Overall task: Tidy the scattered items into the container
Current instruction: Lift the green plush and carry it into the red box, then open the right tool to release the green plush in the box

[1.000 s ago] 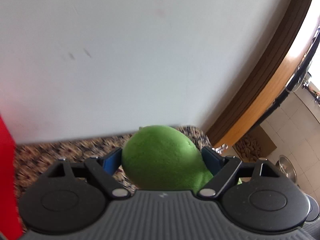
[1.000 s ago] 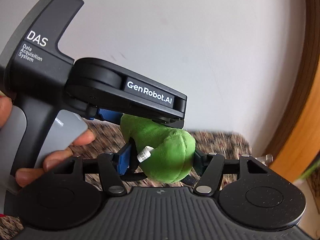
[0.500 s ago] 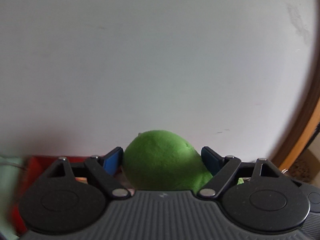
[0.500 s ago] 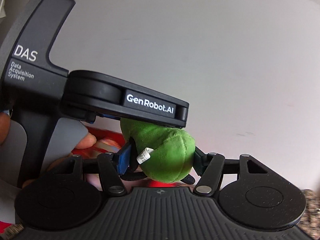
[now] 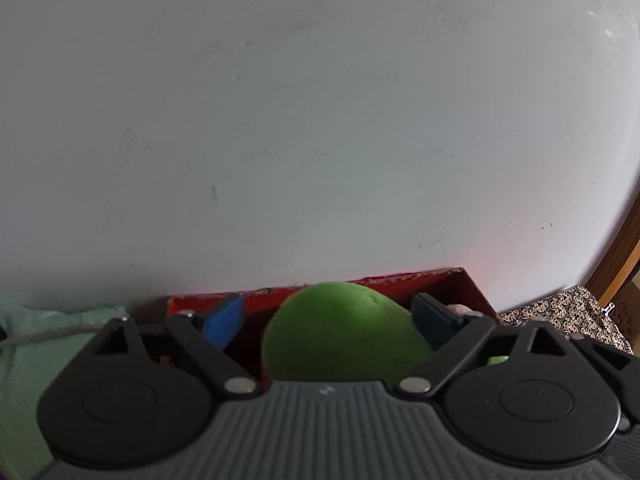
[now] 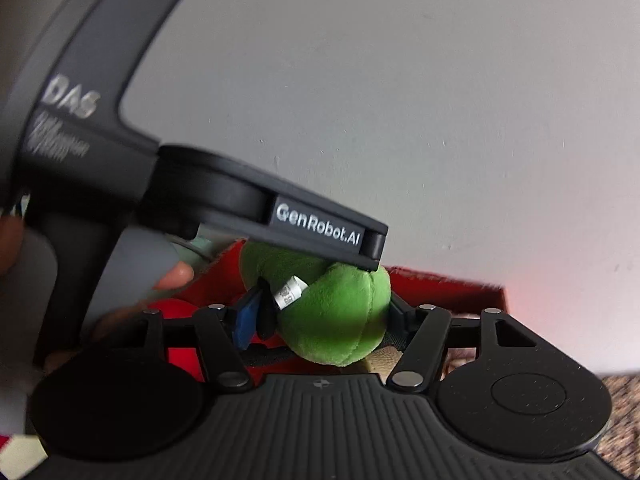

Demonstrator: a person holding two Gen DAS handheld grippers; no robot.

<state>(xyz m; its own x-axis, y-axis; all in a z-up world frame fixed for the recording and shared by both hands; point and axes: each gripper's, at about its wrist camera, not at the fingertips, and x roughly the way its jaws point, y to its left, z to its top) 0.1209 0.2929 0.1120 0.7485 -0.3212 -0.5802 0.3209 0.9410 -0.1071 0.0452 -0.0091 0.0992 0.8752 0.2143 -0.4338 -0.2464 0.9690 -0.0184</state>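
A green plush toy point(image 5: 344, 328) sits between the fingers of my left gripper point(image 5: 332, 316), above the red box point(image 5: 440, 284). The left blue pad point(image 5: 224, 318) stands apart from the toy, so the left gripper is open. In the right wrist view the same toy point(image 6: 340, 316) with its white tag is held between the fingers of my right gripper point(image 6: 316, 312), under the body of the left gripper point(image 6: 260, 200). The red box point(image 6: 448, 288) lies right behind and below the toy.
A white wall point(image 5: 320, 120) fills most of both views. A pale green cloth point(image 5: 28, 344) with a grey cord lies left of the box. A patterned tabletop point(image 5: 560, 312) shows at the right. A red item point(image 6: 172, 308) lies inside the box.
Both grippers have carried the green toy over the red box. The left gripper's fingers have opened off the toy; the right gripper still grips it.
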